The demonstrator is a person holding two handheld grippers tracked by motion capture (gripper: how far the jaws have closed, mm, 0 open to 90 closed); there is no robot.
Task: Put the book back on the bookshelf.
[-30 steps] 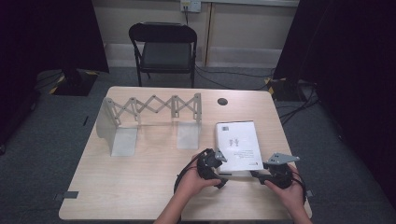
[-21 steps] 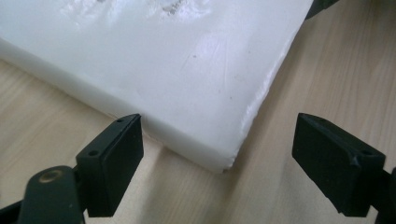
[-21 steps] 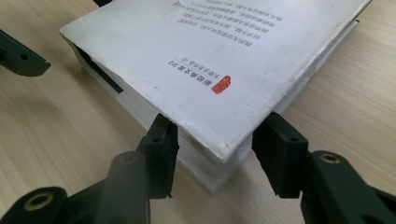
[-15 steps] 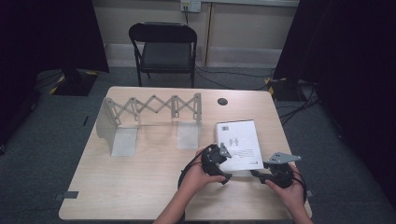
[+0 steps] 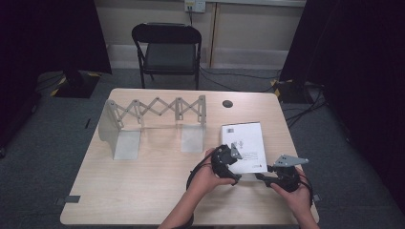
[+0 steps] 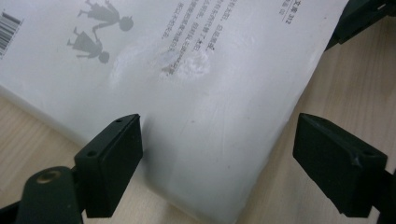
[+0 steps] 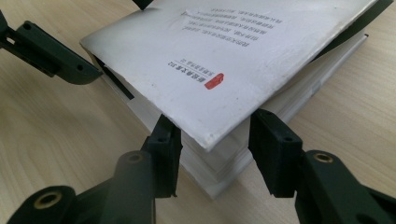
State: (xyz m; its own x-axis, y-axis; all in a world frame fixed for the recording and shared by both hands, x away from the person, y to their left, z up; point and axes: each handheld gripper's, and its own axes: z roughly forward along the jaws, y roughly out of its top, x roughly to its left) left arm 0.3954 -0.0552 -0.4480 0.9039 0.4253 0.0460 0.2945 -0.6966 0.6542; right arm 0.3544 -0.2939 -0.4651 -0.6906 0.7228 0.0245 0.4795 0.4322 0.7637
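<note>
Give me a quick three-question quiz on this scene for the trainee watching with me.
1. True or false: the white book lies inside the metal folding rack.
2. What sits between the jaws of the right hand-held gripper? A) the book's corner B) a pen C) nothing
3. Are the jaws of the left hand-held gripper open or shut?

Key:
1. False. The book lies on the table, apart from the rack.
2. A. The jaws have just been closing, with the corner between them.
3. Open, spread wide over the book's cover.
</note>
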